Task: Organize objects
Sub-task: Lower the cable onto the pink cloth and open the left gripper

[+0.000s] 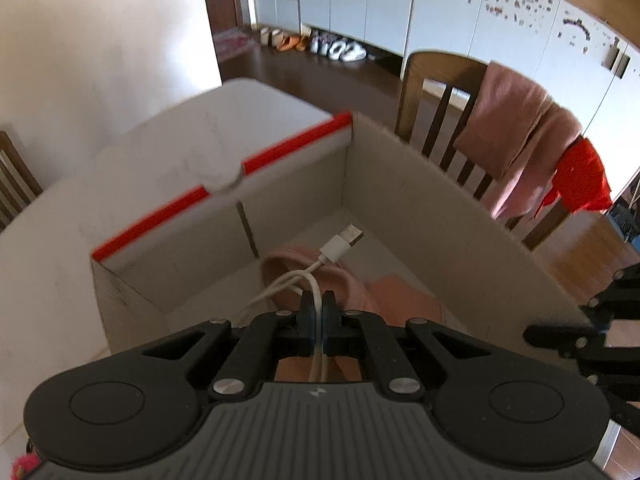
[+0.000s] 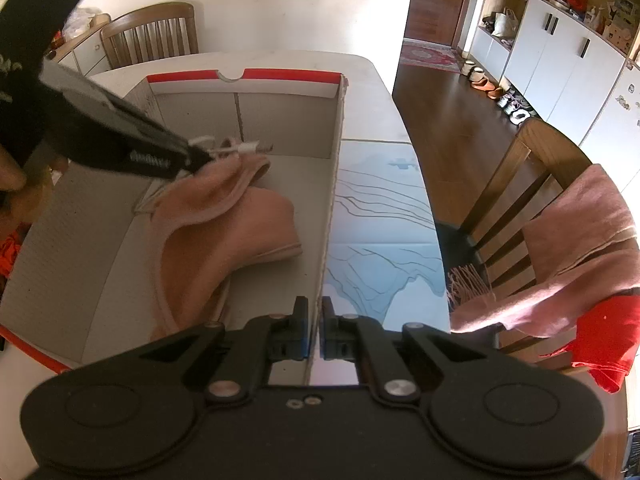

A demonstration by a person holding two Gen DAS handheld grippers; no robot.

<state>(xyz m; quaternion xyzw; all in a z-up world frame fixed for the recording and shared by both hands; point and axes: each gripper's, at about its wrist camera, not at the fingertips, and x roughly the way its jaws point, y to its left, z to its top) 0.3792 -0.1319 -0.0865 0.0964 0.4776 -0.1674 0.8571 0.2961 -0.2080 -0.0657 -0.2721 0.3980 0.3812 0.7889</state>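
An open cardboard box [image 1: 400, 184] with a red-edged flap [image 1: 288, 148] stands on the white table. A pink cloth [image 1: 360, 288] lies inside it. My left gripper [image 1: 319, 300] is shut on a white USB cable [image 1: 336, 250] and holds it over the cloth, inside the box. From the right wrist view the left gripper [image 2: 202, 156] reaches in from the left with the cable [image 2: 244, 147] above the pink cloth [image 2: 224, 232]. My right gripper [image 2: 315, 308] is shut on the box's right wall [image 2: 334, 184].
A light-blue patterned mat [image 2: 384, 236] lies on the white table [image 2: 372, 92] right of the box. A wooden chair [image 2: 516, 184] with pink and red cloths [image 2: 576, 252] stands at the right. Another chair [image 2: 152, 32] is beyond the table.
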